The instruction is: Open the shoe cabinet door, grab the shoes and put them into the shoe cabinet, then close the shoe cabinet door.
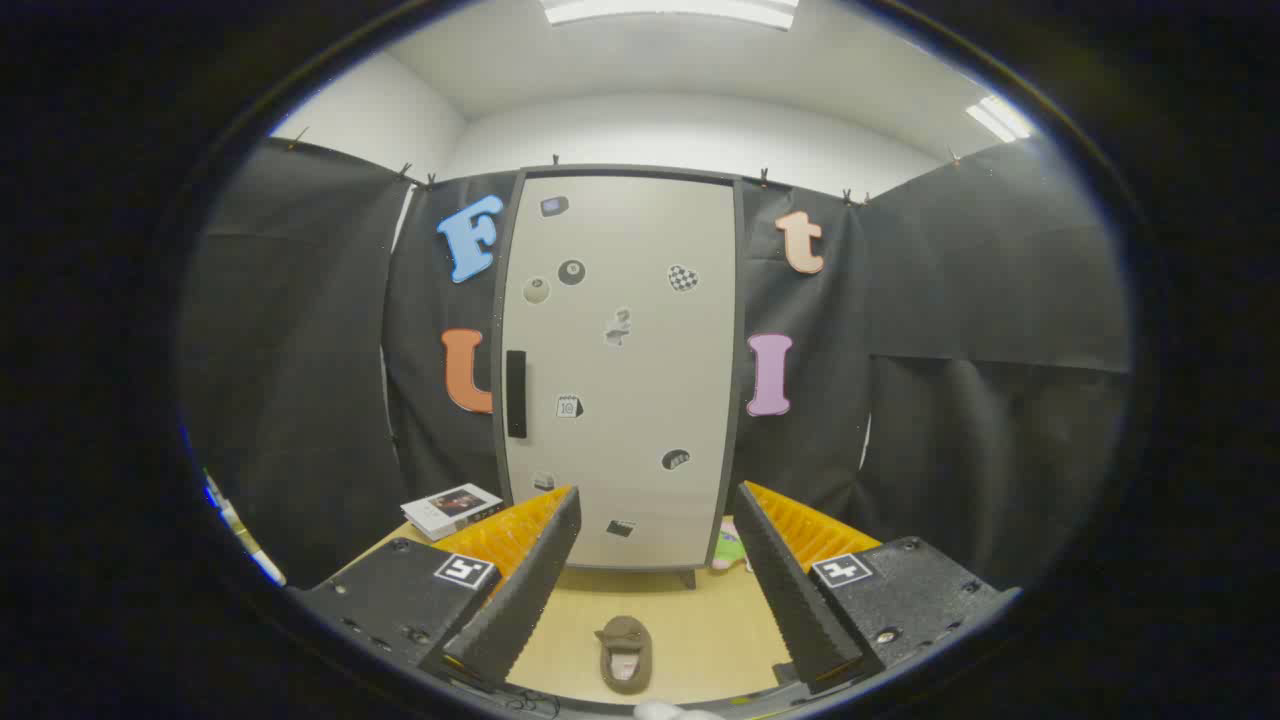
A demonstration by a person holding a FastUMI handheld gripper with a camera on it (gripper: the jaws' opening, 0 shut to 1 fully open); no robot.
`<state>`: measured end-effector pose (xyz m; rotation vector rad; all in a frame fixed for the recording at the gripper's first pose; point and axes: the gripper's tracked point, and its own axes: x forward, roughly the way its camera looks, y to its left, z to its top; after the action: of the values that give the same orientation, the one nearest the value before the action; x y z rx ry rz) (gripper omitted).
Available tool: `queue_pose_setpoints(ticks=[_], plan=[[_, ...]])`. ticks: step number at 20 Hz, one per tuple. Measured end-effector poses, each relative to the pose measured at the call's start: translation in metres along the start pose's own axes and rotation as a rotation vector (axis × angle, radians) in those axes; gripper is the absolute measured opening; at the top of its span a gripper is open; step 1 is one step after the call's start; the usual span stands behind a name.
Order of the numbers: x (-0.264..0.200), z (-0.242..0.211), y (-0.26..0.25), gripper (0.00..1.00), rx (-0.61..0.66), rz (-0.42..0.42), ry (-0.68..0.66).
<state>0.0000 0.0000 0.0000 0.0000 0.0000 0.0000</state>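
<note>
The hand-held gripper (655, 600) hangs above the tabletop (700, 625) with its two fingers (530, 590) spread wide apart and nothing between them but open air; it has hold of nothing.

A small brown shoe (625, 653) lies on the tabletop in the gap between the fingers, a little toward the left one, touching neither. Its opening faces the gripper and its toe points to 12 o'clock, toward the cabinet.

The cabinet (620, 370) stands upright at 12 o'clock from the shoe, at the far end of the tabletop, against the black cloth wall (300, 350). Its pale door is shut flat in a dark frame. A dark vertical handle (516, 393) sits on the door's left edge, about halfway up. Several small stickers (682, 277) are scattered across the door's face. A short dark foot (690, 578) shows beneath the cabinet's lower right corner.

At 10 o'clock from the shoe, beyond the left finger and beside the cabinet's lower left corner, a book (452, 508) lies flat on the tabletop. At 2 o'clock from the shoe, just past the right finger at the cabinet's lower right corner, a small pink and green thing (728, 548) peeks out, too hidden to tell what it is.

Ceiling lights (670, 10) glow overhead.
</note>
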Motion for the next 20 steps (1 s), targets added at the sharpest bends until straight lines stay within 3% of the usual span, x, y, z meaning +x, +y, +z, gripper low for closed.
queue_pose_setpoints(ticks=[11, 20], plan=[[0.002, -0.002, -0.006, 1.0, 0.019, -0.023, 0.023], [0.024, 0.025, 0.011, 1.0, 0.058, -0.045, 0.014]])
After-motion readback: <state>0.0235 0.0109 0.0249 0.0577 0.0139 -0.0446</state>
